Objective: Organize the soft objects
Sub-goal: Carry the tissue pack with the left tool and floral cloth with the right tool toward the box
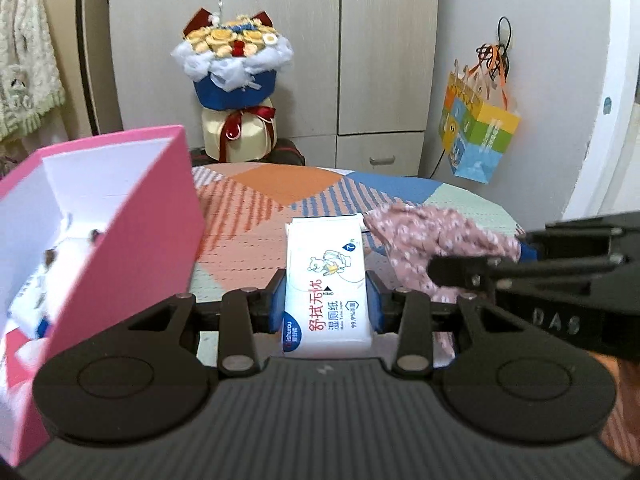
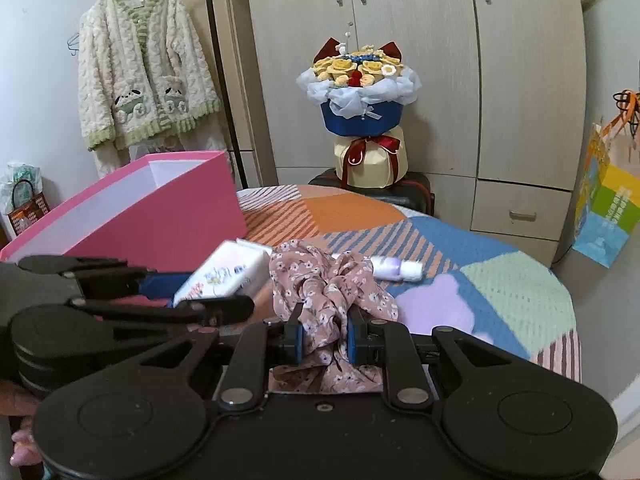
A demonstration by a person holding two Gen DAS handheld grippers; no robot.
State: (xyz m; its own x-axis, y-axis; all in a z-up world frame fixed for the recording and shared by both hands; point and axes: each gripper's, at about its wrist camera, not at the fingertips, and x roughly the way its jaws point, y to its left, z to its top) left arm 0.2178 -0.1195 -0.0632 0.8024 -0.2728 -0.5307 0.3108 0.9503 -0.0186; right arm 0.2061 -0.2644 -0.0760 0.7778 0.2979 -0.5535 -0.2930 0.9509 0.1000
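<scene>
Gripping the wet-wipe pack [image 1: 326,292] in my left gripper [image 1: 326,300] near the bed's [image 1: 256,240] left edge — right gripper [image 2: 323,338] pinches the floral cloth [image 2: 324,292]. Lift both clear, then lower gently into the pink box [image 1: 132,232] — no squeezing harder.

wet-wipe pack [image 1: 326,284] printed 舒抗无忧, 湿厕纸, 99.9%, OPEN, right hand-held gripper [image 1: 440,272] embossed DAS

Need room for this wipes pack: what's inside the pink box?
Inside the pink box, the left wrist view shows blurred white packets low against the white lining. The near wall hides the rest of the floor.
</scene>
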